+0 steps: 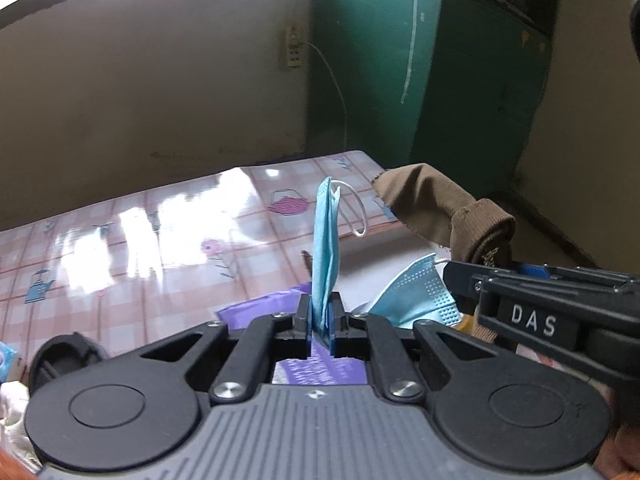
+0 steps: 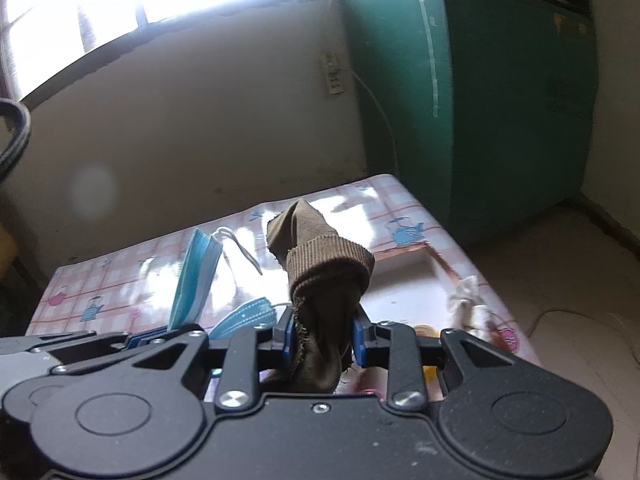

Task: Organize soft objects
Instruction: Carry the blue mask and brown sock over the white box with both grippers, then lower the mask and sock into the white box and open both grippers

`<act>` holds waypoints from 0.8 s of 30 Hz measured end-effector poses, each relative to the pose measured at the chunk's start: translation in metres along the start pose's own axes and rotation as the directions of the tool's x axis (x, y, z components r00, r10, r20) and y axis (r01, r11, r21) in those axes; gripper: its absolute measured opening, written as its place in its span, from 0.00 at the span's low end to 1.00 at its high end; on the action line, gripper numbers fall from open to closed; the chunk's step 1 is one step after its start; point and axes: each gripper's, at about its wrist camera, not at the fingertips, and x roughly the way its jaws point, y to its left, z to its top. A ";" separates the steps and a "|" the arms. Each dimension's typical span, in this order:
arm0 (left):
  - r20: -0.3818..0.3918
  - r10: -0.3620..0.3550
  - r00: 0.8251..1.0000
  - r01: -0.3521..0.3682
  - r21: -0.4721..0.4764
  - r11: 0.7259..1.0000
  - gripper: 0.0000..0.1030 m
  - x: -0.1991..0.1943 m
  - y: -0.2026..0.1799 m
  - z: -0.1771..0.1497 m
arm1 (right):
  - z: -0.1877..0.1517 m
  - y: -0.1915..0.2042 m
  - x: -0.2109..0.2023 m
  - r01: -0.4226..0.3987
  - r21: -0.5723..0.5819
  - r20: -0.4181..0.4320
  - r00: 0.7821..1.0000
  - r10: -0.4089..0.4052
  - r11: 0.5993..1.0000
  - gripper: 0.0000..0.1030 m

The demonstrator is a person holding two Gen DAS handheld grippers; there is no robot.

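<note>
My left gripper (image 1: 321, 320) is shut on a folded blue face mask (image 1: 325, 240) that stands upright above the table, its white ear loop (image 1: 356, 212) hanging to the right. My right gripper (image 2: 325, 336) is shut on a brown sock (image 2: 324, 280) with a ribbed cuff, held up over the table. The sock (image 1: 436, 208) and the right gripper's body (image 1: 540, 312) also show at the right of the left wrist view. The held mask (image 2: 196, 276) shows left of the sock in the right wrist view. A second blue mask (image 1: 420, 296) lies on the table between the grippers.
The table has a glossy pink checked cloth (image 1: 140, 240) with teapot prints. A purple packet (image 1: 264, 308) lies under my left gripper. A white tray or sheet (image 2: 404, 284) lies on the right part. A green cabinet (image 1: 400, 60) stands behind, beside a beige wall with a socket (image 1: 294, 50).
</note>
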 end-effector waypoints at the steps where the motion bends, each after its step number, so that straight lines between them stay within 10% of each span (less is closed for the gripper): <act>1: -0.003 -0.006 1.000 0.006 0.001 1.000 0.10 0.002 -0.003 0.000 | 0.000 -0.006 0.001 0.009 0.004 -0.002 1.000 -0.009 1.000 0.33; 24: -0.072 -0.177 0.982 0.181 0.055 0.982 0.18 0.054 -0.064 -0.018 | -0.008 -0.084 0.031 0.098 0.059 -0.078 0.993 -0.094 0.993 0.40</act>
